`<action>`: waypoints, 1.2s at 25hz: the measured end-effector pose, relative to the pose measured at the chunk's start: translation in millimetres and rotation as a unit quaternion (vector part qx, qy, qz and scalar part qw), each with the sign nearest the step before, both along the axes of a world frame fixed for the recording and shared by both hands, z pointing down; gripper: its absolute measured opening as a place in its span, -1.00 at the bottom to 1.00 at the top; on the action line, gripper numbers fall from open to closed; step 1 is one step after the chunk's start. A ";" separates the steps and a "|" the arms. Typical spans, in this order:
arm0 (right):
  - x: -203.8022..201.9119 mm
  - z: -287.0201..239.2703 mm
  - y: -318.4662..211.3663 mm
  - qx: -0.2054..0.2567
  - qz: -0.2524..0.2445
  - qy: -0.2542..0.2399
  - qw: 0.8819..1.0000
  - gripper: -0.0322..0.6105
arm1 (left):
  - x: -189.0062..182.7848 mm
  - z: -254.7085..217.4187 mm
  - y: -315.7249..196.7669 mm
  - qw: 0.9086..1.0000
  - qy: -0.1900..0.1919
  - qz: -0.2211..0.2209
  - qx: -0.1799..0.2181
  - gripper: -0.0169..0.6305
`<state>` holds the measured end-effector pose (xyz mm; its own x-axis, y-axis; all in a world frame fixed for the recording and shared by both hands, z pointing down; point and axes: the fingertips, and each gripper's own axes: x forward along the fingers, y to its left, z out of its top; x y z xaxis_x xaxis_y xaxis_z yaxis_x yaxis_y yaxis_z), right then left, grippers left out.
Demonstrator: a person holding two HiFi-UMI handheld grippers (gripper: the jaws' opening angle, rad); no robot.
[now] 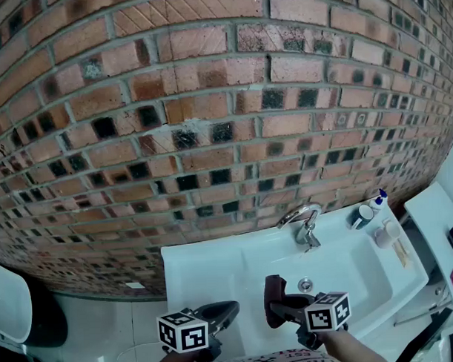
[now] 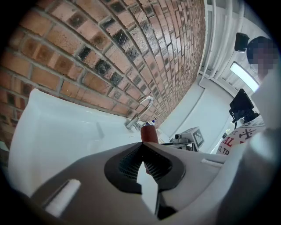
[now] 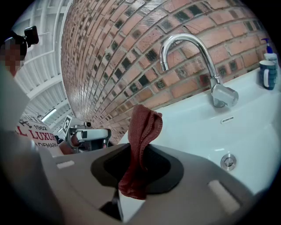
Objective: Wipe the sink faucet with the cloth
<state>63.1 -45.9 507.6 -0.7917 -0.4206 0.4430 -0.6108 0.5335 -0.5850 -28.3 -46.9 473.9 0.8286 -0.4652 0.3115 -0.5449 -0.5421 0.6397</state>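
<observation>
fingers of the right gripper [image 3: 138, 151] pinch the cloth [image 3: 145, 127] over the sink's [image 1: 207, 270] near side, the faucet [image 3: 223, 94] farther off. the left gripper [image 2: 142, 151], fingers closed and empty, is partly cut off in the head view.

Dark red cloth held over the sink, chrome faucet standing apart behind it

The cloth [image 3: 145, 127] is a dark red knitted rag, bunched and folded. It is clamped in the right gripper [image 3: 139, 169], with a folded peak standing above the jaws and a wad hanging below. It hangs over the front of the white sink [image 1: 207, 266], well apart from the faucet [image 3: 223, 95]. The faucet is upright on the sink's rear ledge, and its high arched spout curves down toward the basin.
</observation>
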 end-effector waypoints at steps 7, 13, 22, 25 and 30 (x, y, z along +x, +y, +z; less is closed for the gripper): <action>2.9 -24.6 -34.3 0.042 -0.006 0.016 0.999 -0.62 | -6.7 2.1 -7.0 1.000 0.005 -0.012 0.001 -0.93; 5.5 -50.0 -65.5 0.089 -0.005 0.045 0.995 -0.62 | -7.2 4.2 -10.8 1.000 0.006 -0.012 -0.002 -0.93; 6.3 -101.5 -111.2 0.156 0.003 0.056 0.986 -0.62 | -6.2 7.2 -17.7 1.000 0.004 -0.008 -0.005 -0.93; 6.1 -110.0 -123.5 0.166 0.006 0.059 0.984 -0.62 | -8.2 11.2 -19.3 1.000 0.003 -0.009 -0.010 -0.93; 7.2 -109.2 -142.4 0.165 0.015 0.061 0.984 -0.62 | -9.3 17.0 -20.9 1.000 0.006 -0.011 -0.017 -0.93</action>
<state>70.3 -188.2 398.5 -0.7259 -0.5797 0.3701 -0.6843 0.6625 -0.3045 -37.6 -67.8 490.9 0.8224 -0.4721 0.3174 -0.5483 -0.5091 0.6635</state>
